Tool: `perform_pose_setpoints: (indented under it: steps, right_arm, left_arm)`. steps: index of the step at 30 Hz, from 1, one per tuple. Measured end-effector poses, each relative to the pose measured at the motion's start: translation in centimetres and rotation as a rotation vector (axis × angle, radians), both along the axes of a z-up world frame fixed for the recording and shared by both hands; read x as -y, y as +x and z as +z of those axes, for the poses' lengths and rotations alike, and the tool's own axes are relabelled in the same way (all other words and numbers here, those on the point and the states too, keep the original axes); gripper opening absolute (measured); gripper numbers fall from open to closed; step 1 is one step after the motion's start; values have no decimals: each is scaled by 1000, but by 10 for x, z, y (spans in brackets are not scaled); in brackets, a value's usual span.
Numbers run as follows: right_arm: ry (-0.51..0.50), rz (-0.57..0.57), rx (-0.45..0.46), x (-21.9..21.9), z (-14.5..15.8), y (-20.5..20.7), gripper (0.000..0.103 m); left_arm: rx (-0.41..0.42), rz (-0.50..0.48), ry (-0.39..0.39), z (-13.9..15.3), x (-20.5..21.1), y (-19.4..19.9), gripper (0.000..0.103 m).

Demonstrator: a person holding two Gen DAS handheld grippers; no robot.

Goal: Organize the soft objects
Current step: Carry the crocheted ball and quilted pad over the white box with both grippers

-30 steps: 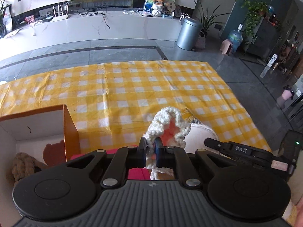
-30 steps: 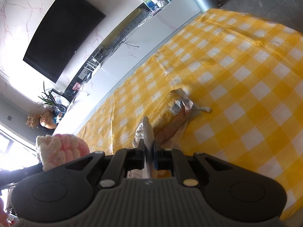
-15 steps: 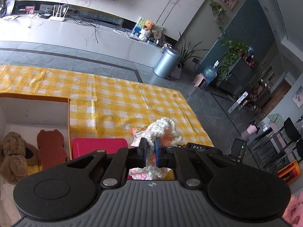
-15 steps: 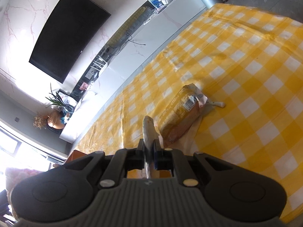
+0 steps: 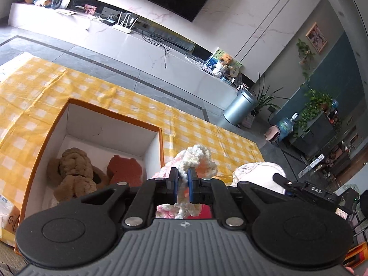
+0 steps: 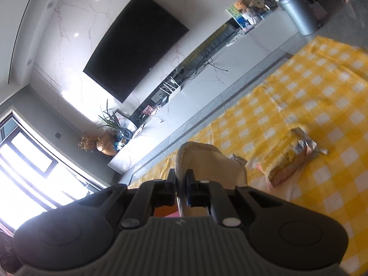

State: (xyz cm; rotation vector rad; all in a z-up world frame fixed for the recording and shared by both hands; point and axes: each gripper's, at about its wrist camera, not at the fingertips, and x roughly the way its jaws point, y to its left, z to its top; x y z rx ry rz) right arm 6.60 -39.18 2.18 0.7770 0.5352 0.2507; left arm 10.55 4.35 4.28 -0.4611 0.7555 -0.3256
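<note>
1. Yellow checked cloth covers the desk.
2. Left gripper pinches a pink-white crocheted piece; an orange box with plush toys lies ahead-left.
3. Right gripper clamps cream fabric; a snack packet lies ahead-right.

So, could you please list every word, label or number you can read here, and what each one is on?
"DAS": on the black bar of the right gripper, in the left wrist view.
Yellow snack packet: barcode label, too blurred to read.
White pack beside the orange box: print too small to read.
</note>
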Motion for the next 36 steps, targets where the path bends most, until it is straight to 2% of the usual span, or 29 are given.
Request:
perform_pose_setpoints:
  steps: [9, 14, 19, 23, 27, 31, 36]
  right_arm:
    - [-87, 109, 170, -69, 70, -12, 6]
    - [-136, 195, 172, -122, 85, 2, 7]
    - [-219, 259, 118, -178, 74, 32, 7]
    - [-188, 363, 26, -215, 56, 59, 7]
    - [-267, 376, -9, -246, 45, 77, 6]
    - [-186, 421, -73, -264, 24, 112, 6]
    - [-324, 401, -99, -298, 10, 149, 3]
  left_arm:
    - [11, -18, 1, -5, -26, -7, 9]
    - [20, 43, 27, -4, -43, -16, 9]
    - [75, 84, 44, 5, -58, -27, 9]
    - [67, 84, 18, 4, -70, -28, 9]
    - [59, 92, 5, 0, -80, -25, 9]
    - [53, 126, 15, -4, -88, -22, 9]
    - [42, 184, 47, -11, -97, -18, 9]
